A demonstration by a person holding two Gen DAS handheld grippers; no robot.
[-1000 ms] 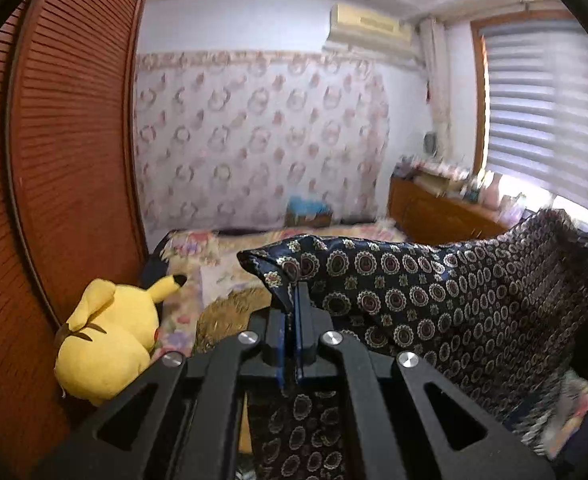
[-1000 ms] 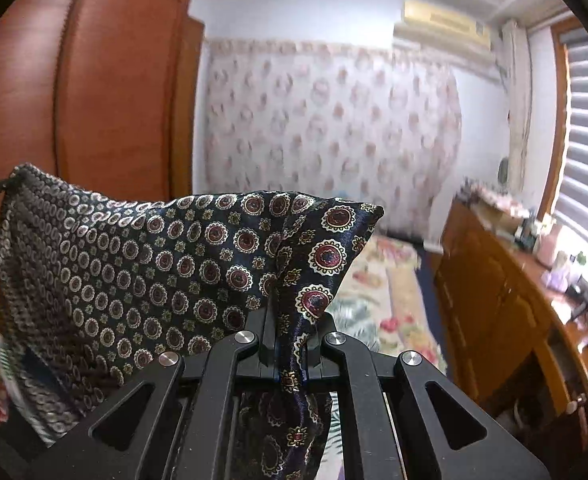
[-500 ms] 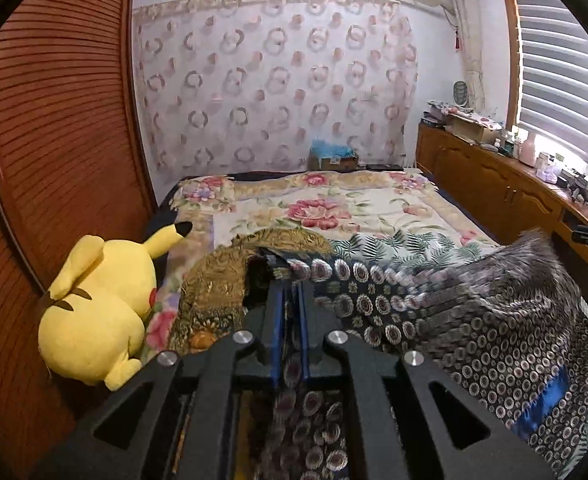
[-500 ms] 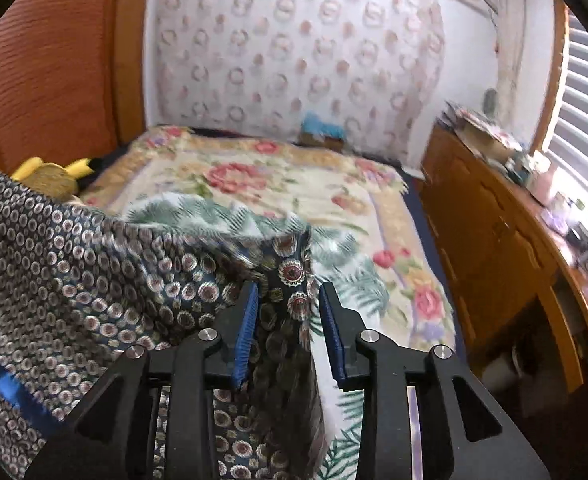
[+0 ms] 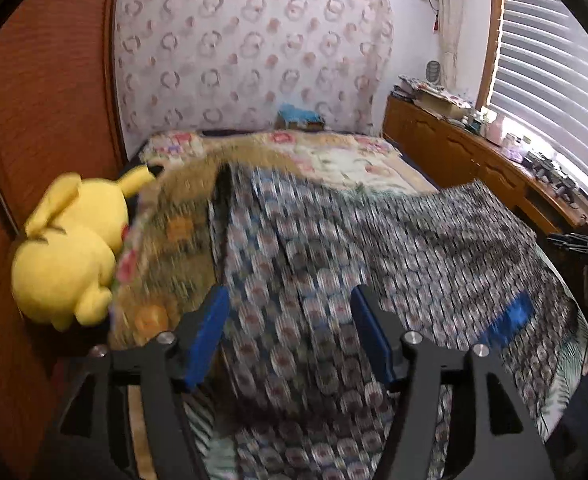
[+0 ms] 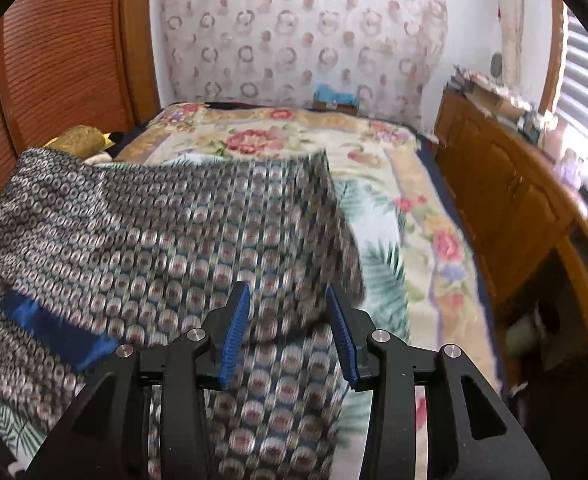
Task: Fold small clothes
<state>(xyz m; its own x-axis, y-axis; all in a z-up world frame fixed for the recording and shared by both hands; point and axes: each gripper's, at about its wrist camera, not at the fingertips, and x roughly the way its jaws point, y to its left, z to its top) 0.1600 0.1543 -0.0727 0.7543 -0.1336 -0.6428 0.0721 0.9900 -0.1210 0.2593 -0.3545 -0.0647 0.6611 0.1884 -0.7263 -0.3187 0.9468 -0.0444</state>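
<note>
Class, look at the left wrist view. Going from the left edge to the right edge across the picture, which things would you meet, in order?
Wooden wardrobe door → yellow plush toy → gold-patterned cloth → dark patterned garment lying on the bed → wooden sideboard → window blinds.

1. No text, label, brand, number or sign could be read in either wrist view.
2. The blue tag on the patterned garment was blurred, showing nothing legible.

Both hand-held grippers, left and right, have just been opening, angled downward.
</note>
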